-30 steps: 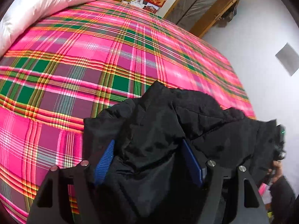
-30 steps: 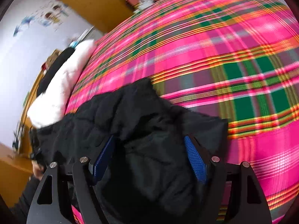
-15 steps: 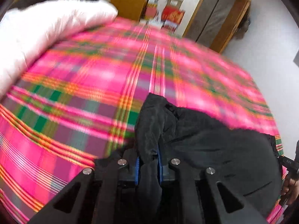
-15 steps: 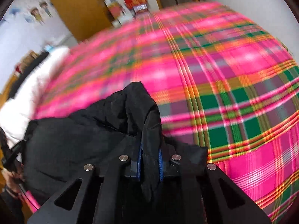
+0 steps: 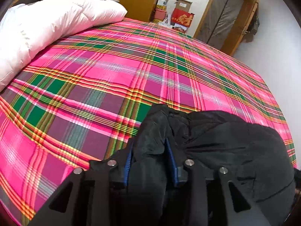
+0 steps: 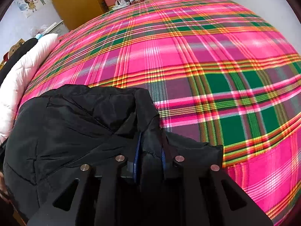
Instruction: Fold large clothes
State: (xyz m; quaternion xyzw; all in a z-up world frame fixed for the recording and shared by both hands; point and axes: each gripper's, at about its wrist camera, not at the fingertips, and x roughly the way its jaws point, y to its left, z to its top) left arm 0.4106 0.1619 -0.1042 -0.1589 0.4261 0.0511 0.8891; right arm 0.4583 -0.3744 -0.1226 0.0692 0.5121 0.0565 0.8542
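Currently, the left gripper stood with its jaws narrow, a bunched fold of the black jacket filling the gap between the blue pads, after the jaws had just been opening slightly. Likewise, the right gripper pinched a fold of the same jacket between narrow, just-reopened jaws. Beyond both sets of jaws lay the plaid bedspread, the jacket spreading sideways from each.

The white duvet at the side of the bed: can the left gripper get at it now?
Probably not yet. The left gripper has a thick fold of the black jacket between its jaws, which have just been opening. The white duvet lies well apart, across bare plaid bedspread.
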